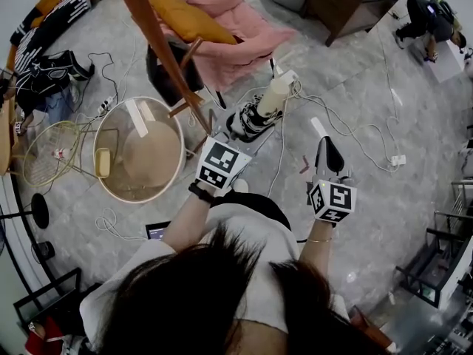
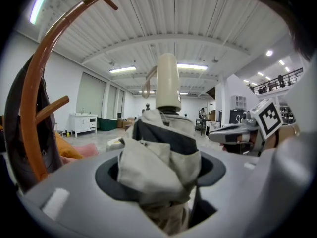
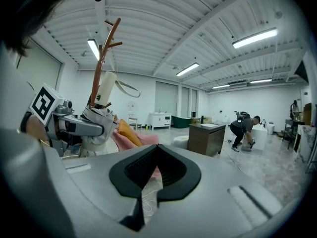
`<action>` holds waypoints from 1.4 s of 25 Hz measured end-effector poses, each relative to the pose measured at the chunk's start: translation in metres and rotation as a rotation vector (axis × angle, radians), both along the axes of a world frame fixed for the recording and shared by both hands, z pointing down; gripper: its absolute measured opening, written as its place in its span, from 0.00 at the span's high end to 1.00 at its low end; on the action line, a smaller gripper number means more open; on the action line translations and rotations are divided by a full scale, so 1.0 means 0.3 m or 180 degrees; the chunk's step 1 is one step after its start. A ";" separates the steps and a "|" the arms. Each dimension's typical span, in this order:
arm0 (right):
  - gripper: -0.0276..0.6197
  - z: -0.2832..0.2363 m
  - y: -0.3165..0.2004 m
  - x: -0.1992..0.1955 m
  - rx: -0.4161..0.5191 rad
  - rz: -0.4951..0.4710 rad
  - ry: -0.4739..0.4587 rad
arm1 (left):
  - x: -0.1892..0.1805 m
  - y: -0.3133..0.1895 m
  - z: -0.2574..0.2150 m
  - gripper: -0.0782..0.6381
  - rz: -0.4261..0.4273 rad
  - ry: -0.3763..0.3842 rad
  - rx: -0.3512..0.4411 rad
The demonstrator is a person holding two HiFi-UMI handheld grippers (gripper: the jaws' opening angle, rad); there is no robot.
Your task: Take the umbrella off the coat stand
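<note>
Cream and dark fabric sits nearest to us: the folded umbrella (image 2: 158,152), bunched between the fingers of the left gripper (image 1: 235,135), which are clamped on its canopy about midway along. We judge that this grip suits the cloth, which gives and fills the gap, so the fingers can bite without slipping. It also leaves the handle (image 2: 167,81) free, standing up beyond the fingers. A strap (image 3: 128,88) loops loose from the handle and catches on nothing we can see. So the umbrella looks to be clear of the hooks already, held just right of the stand's foot in the head view.

To the right, about level with the left one, the right gripper (image 1: 327,154) has its fingers together with nothing between them. Only floor (image 1: 369,198) shows through the slit below the tips. We take it as held aside so that 1 gripper bears the load and the other is out of the umbrella's path.

Farther off to the left, the wooden stand (image 1: 162,46) slants across the head view. Its upper pegs (image 3: 115,44) are bare in the right gripper view. Beside it a pink chair (image 1: 236,50) with an orange cushion (image 1: 188,17) sits close, a reason to bring the umbrella away towards us rather than sideways. Far right, 1 person (image 1: 429,17) bends over, well apart from all this.
</note>
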State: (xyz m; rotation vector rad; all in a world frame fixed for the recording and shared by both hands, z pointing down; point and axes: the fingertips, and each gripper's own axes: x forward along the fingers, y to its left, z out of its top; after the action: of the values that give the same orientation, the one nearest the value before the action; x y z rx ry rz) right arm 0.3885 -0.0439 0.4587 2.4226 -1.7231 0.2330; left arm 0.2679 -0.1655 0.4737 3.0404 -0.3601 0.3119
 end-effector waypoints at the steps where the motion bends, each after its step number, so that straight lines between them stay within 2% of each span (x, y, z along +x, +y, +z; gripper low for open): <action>1: 0.95 0.003 0.001 -0.002 -0.0005 0.0005 0.0002 | -0.006 -0.003 0.011 0.42 -0.0002 -0.0009 -0.0009; 22: 0.95 -0.031 -0.053 -0.045 0.0096 -0.0018 -0.0008 | -0.068 -0.055 -0.009 0.42 0.0014 0.0026 0.0010; 35: 0.95 -0.033 -0.087 -0.089 0.0119 -0.0100 0.0012 | -0.128 -0.091 -0.043 0.42 -0.0101 0.0090 0.0057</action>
State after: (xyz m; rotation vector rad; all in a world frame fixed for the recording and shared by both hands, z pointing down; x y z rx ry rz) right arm 0.3619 -0.0701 0.4487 2.4181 -1.7782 0.1940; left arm 0.2296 -0.1928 0.4606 3.0498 -0.4109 0.2648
